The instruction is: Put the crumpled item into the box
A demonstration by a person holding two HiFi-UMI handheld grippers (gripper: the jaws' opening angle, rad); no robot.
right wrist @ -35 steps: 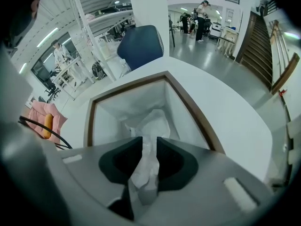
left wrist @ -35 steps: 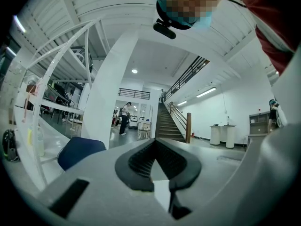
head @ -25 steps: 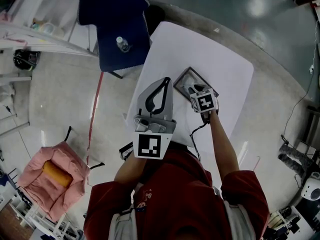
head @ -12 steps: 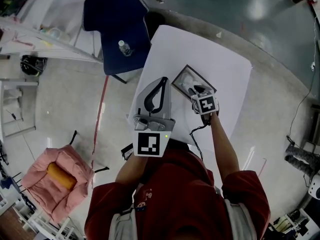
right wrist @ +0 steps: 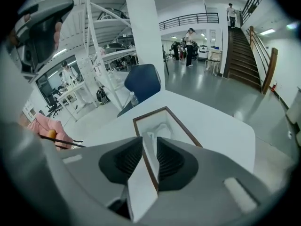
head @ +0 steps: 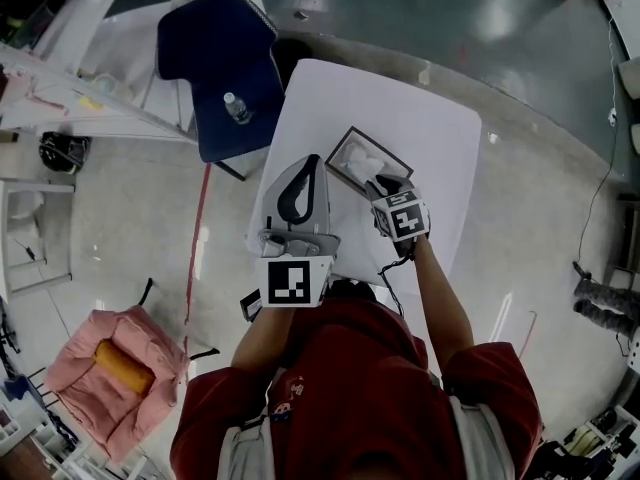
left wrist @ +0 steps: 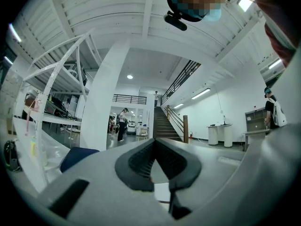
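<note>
The crumpled white item (right wrist: pixel 160 126) lies inside the dark-rimmed box (right wrist: pixel 149 114) on the white table (right wrist: pixel 211 121). The right gripper (right wrist: pixel 149 141) hangs over the box's near end and hides it; its jaws are slightly apart and empty. The left gripper (left wrist: pixel 154 143) has its tips together and holds nothing.

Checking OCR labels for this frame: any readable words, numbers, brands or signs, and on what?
No readable text in any view.
Marker cubes on the left gripper and right gripper: black-and-white square patterns only, no letters.
Bottle on the blue chair: any label is too small to read.
Print on the red shirt: too small and blurred to read.
</note>
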